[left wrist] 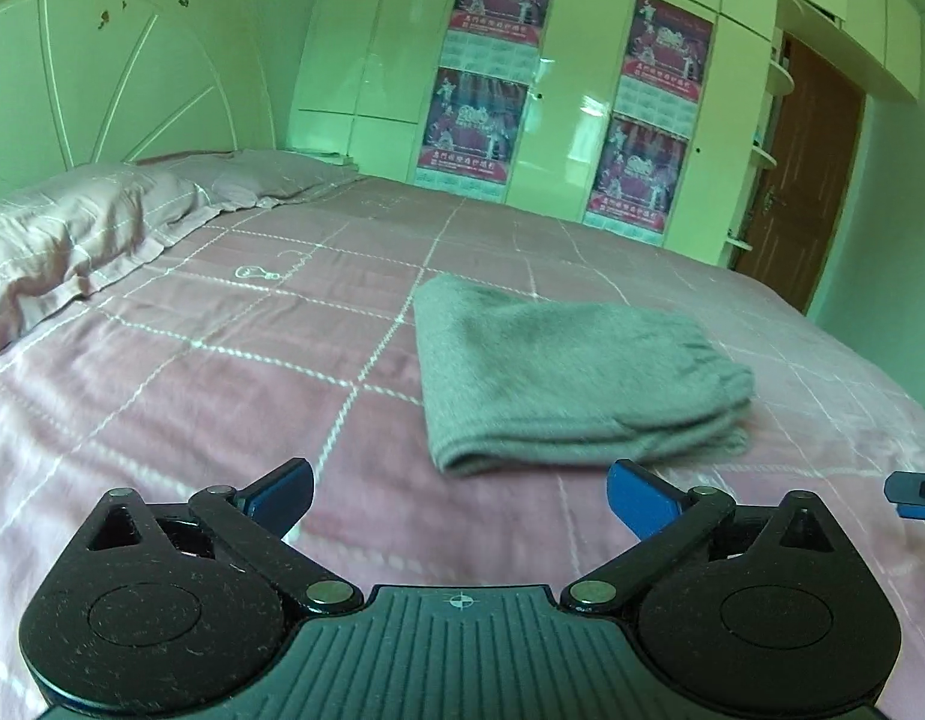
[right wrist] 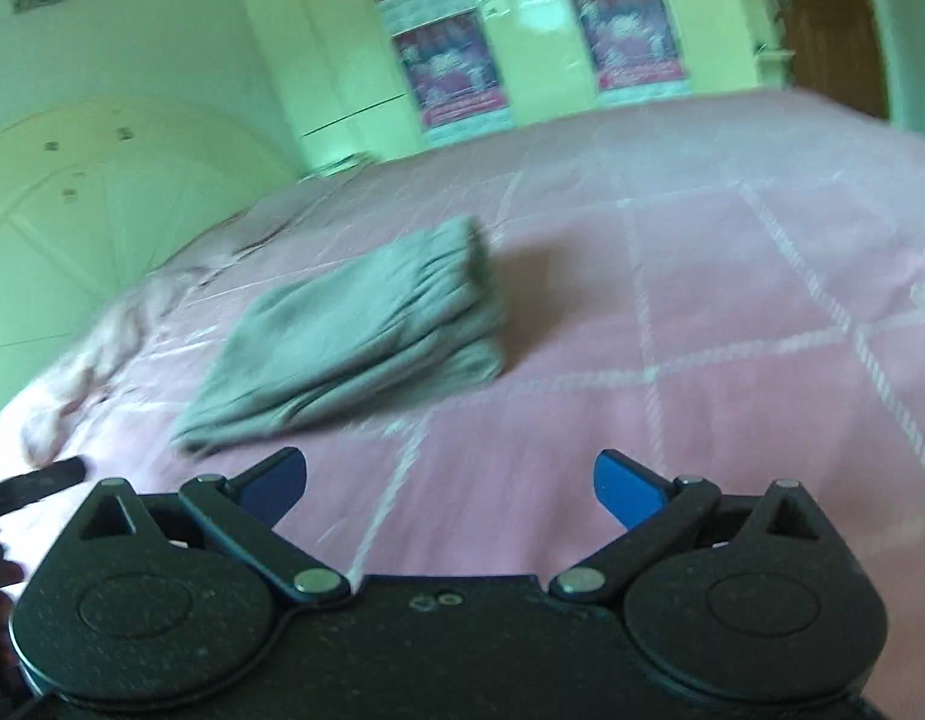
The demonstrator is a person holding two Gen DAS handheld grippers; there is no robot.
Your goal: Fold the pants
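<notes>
The pants [left wrist: 576, 372] lie on the bed as a thick grey bundle, folded over several times, with the gathered waistband at one end and the layered edges showing along the near side. They rest on the pink bedspread [left wrist: 222, 396] with its pale grid lines, roughly in the middle of the bed, well apart from the pillow [left wrist: 72, 234] up by the headboard [left wrist: 102, 78]. The left gripper [left wrist: 459, 489] sits near the front edge of the bundle with its blue fingers spread wide and nothing between them; only bedspread shows in the gap. The right gripper [right wrist: 450, 483] is likewise spread wide and empty, with the pants off to its left and a little ahead. Neither touches the cloth. Behind the bed stand pale wardrobes [left wrist: 582, 120] with posters [left wrist: 498, 12] stuck on them, and a brown door [left wrist: 804, 180] at the far right. To my eye the folding looks finished or close to it, so the risk now is undoing it. The stack is soft and its layers are loose at the open end; a finger dragging across it could catch the top layer and peel it back. The bed also gives under weight, so pressing down beside the bundle could tip the layers and let them slide apart.
</notes>
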